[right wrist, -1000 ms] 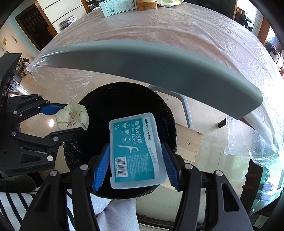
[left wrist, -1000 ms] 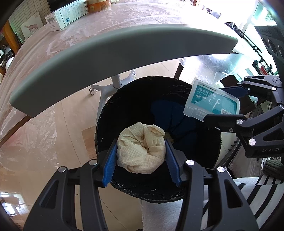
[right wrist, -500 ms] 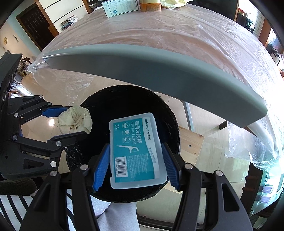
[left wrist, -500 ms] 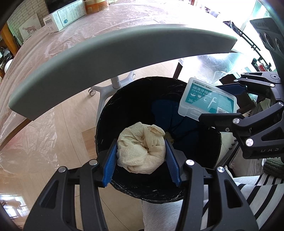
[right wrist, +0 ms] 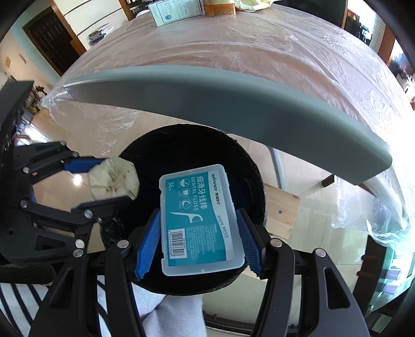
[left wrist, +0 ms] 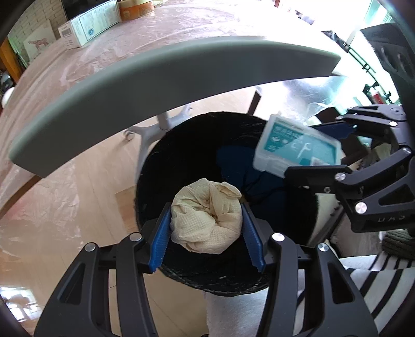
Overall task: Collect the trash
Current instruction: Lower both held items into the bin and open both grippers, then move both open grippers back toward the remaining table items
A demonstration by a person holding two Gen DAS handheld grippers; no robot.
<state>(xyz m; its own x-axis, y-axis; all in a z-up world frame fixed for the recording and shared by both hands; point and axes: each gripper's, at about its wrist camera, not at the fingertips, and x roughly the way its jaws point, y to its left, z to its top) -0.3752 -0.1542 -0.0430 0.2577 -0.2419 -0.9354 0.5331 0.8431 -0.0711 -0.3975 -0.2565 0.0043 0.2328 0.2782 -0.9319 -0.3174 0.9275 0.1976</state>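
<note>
My left gripper [left wrist: 206, 228] is shut on a crumpled cream paper towel [left wrist: 205, 225] and holds it over the near rim of a black-lined trash bin [left wrist: 181, 145]. My right gripper [right wrist: 198, 233] is shut on a teal dental floss box [right wrist: 199, 217] in a clear plastic case, held over the same bin [right wrist: 168, 145]. The floss box [left wrist: 295, 147] and right gripper also show at the right of the left wrist view. The towel [right wrist: 114, 178] and left gripper show at the left of the right wrist view. Something dark blue lies in the bin.
A grey curved table edge [left wrist: 155, 77] arches just above and beyond the bin. The table top is covered in clear plastic film [right wrist: 246, 44] with boxes [left wrist: 88, 23] at its far side. A white caster leg [left wrist: 160, 124] and wooden floor lie behind the bin.
Both grippers have shifted slightly further over the bin, the right one lifting and tilting the floss box. Both still hold their items.
</note>
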